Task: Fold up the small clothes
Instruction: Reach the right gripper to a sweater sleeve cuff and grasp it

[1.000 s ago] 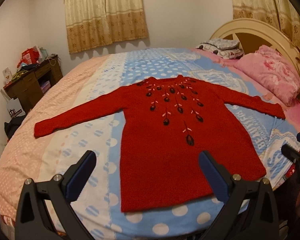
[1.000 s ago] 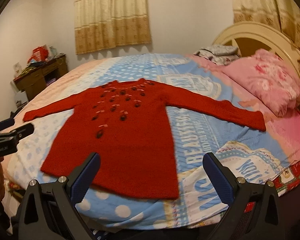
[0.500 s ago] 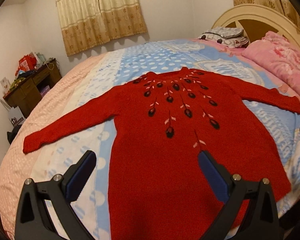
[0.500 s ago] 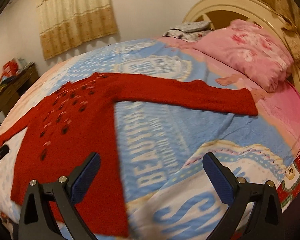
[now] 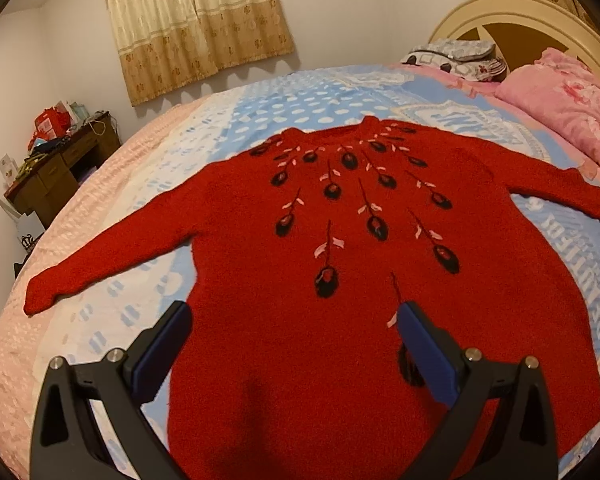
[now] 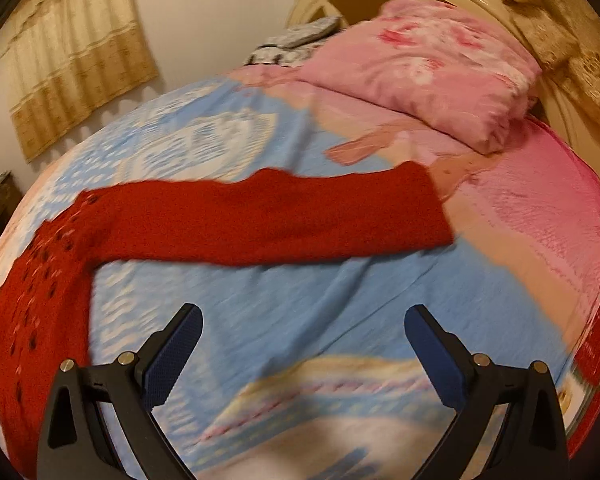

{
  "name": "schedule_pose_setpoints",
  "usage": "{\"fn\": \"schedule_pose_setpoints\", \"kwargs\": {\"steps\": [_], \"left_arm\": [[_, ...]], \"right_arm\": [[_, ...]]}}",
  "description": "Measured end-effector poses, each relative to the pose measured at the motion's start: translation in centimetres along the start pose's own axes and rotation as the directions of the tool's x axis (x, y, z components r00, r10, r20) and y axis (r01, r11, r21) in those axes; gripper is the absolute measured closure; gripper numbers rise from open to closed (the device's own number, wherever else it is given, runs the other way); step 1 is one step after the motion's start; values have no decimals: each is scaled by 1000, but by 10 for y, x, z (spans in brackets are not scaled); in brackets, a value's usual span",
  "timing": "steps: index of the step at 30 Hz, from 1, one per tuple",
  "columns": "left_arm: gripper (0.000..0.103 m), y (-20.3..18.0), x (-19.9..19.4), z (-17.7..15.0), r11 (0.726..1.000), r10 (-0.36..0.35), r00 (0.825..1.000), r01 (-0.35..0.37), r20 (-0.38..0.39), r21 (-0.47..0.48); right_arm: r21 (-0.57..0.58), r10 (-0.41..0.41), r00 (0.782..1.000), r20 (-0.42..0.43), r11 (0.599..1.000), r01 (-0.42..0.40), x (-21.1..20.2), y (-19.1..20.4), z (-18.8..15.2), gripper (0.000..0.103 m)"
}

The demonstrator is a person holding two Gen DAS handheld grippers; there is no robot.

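Both claws gape empty: left claw over the sweater, right claw short of the sleeve mid-frame; a shallow pinch may catch the sheet too

The red sweater is viewed closely from above its hem. Its sleeve is faced rightward, toward the pillow. Both are shared.

Both the left gripper and right gripper look identical: black angular plastic arms with triangular cutouts, two silver round screws outboard of each jaw, and textured dark-blue pads lining the fingers' inner faces.
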State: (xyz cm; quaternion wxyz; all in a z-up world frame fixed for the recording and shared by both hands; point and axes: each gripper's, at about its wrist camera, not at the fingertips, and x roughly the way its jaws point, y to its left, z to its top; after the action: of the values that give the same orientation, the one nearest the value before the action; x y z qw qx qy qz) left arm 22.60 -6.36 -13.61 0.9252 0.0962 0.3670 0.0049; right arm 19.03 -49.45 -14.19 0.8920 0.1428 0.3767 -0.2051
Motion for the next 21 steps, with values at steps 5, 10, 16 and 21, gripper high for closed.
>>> {"fn": "schedule_pose_setpoints", "kwargs": {"steps": [5,10,16,21], "left_arm": [[0,-2,14,-1,1000,7,1000,-7,-22,-8],[0,2,23,1,1000,11,999,-12,-38,-28],[0,6,31,6,998,57,998,-58,-29,-21],[0,16,40,9,997,59,997,-61,-44,-40]], "right_arm": [[48,-55,998,-18,997,55,20,-35,26,9],[83,-105,994,-30,991,107,39,-65,47,13],[130,-114,991,-72,984,123,62,-88,59,21],[111,-96,990,-104,988,107,78,-86,60,35]]}}
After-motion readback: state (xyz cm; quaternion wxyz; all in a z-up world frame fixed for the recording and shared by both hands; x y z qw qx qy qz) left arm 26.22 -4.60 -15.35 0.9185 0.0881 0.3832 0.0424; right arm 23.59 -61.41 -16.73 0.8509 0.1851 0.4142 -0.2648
